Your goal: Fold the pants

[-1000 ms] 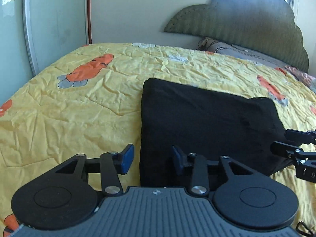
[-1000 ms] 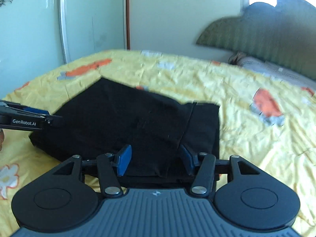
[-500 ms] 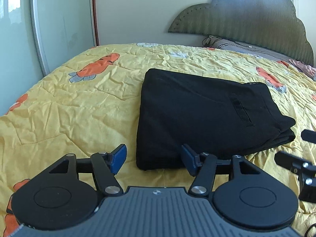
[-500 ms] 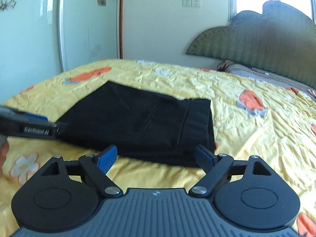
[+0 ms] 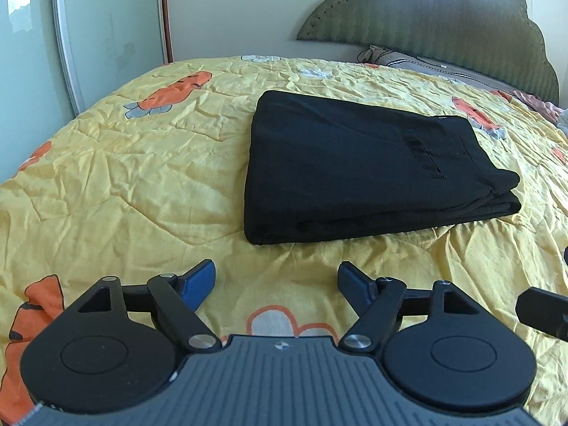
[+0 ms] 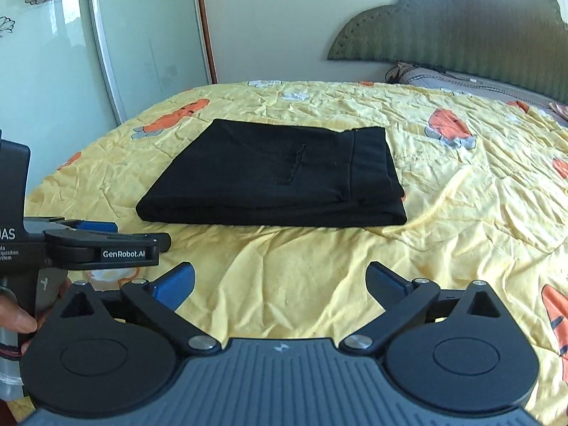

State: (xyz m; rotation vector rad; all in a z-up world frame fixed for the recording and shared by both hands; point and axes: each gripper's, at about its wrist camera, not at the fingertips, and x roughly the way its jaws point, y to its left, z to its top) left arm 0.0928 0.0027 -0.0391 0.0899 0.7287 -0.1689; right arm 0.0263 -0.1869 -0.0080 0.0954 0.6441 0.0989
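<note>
1. Lying folded into a flat black rectangle on the yellow bedspread (image 5: 117, 163): the pants (image 5: 358, 167), sitting at 12 o'clock from the left gripper (image 5: 277, 280) and touched by neither gripper.
2. Hovering over bare bedspread just short of the pants' near edge: the left gripper, its jaws spreading apart at this moment, released, with nothing between the blue pads (image 5: 198, 280) but quilt.
3. Hanging likewise short of the folded bundle: the right gripper (image 6: 280, 284), jaws opening wide, released, gripping nothing, the pants (image 6: 277, 174) lying at 12 o'clock from it.
4. Showing on the pants' top layer: a pocket slit and the waistband end, turned toward 3 o'clock in both wrist views, with stacked layers visible along the near edge.
5. Poking in at 9 o'clock of the right wrist view: the left gripper (image 6: 106, 245) seen side-on, bearing the lettering "GenRobot.AI", with a fingertip of the person's hand (image 6: 17, 319) curling round its handle.
6. Peeking in at 3 o'clock of the left wrist view: a black part of the right gripper (image 5: 543, 309).
7. Standing at 1 o'clock behind the bed: a scalloped green headboard (image 6: 461, 28), with a pillow (image 6: 461, 81) lying at its foot.
8. Rising at 10 o'clock: pale glass wardrobe doors (image 6: 53, 53) bearing flower stickers.
</note>
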